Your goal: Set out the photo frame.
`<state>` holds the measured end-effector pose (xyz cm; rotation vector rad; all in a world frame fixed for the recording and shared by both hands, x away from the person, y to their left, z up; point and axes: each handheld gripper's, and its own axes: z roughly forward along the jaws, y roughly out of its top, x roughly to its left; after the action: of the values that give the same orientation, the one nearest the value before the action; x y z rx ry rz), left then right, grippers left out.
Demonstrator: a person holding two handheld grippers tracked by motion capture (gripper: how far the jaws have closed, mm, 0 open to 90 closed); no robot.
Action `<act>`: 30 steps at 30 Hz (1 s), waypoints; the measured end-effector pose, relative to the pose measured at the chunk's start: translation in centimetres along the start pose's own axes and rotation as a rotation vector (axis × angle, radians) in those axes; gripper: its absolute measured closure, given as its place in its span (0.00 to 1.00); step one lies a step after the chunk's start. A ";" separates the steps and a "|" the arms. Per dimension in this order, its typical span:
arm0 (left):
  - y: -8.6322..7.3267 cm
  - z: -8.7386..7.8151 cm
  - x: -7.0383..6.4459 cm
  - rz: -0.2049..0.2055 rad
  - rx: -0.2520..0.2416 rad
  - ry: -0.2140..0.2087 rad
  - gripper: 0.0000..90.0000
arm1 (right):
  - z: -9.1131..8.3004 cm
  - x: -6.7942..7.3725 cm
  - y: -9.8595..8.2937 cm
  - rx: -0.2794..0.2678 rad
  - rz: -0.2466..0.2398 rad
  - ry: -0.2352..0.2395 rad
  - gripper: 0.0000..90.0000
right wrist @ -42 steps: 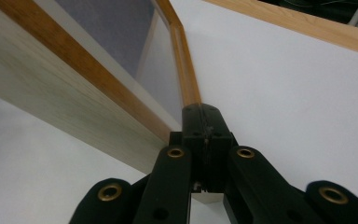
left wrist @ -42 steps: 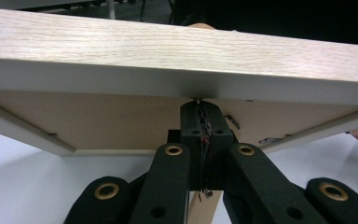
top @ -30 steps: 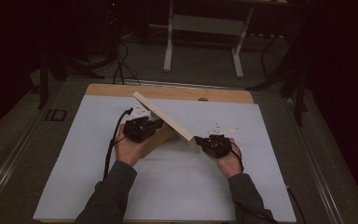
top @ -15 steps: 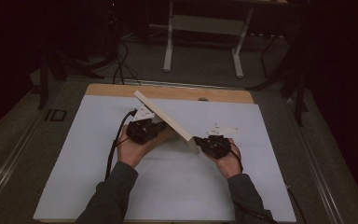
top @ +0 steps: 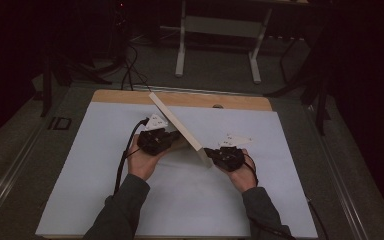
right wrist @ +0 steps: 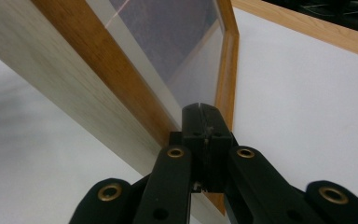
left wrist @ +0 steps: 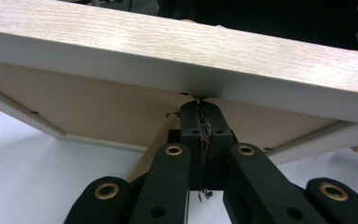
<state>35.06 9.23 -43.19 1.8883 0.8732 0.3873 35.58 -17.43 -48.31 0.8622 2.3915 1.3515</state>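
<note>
A light wooden picture frame (top: pixel 177 122) stands tilted on edge over the white sheet, running from far left to near right. My left gripper (top: pixel 176 143) is behind it. In the left gripper view its jaws (left wrist: pixel 199 106) are pressed together, tips against the frame's brown backing (left wrist: pixel 98 107) just under the top rail (left wrist: pixel 168 51); a brown strip runs beside them. My right gripper (top: pixel 208 153) is at the near end. In the right gripper view its jaws (right wrist: pixel 200 108) are together, tips on the front near the glass (right wrist: pixel 168 42) corner and inner wooden border (right wrist: pixel 226 70).
A white sheet (top: pixel 105 195) covers the table, with a strip of bare wood (top: pixel 125 96) along the far edge. A black cable (top: pixel 124 157) trails from the left gripper. Beyond the table, a desk's white legs (top: pixel 181 45) stand on a dark floor.
Barely any: the frame's far end has crept slightly away from me. Both hands hold about the same places.
</note>
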 end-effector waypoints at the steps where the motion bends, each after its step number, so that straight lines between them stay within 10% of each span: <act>1: 0.0 0.0 0.0 0.000 -0.001 -0.002 1.00 | 0.0 0.0 0.0 -0.001 0.001 0.002 1.00; 30: 0.3 -0.2 -0.3 -0.020 -0.022 -0.042 1.00 | 0.2 1.6 0.5 -0.024 -0.042 0.040 1.00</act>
<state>34.87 9.08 -42.84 1.8597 0.8553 0.3426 34.63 -16.08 -47.87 0.7815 2.4043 1.3916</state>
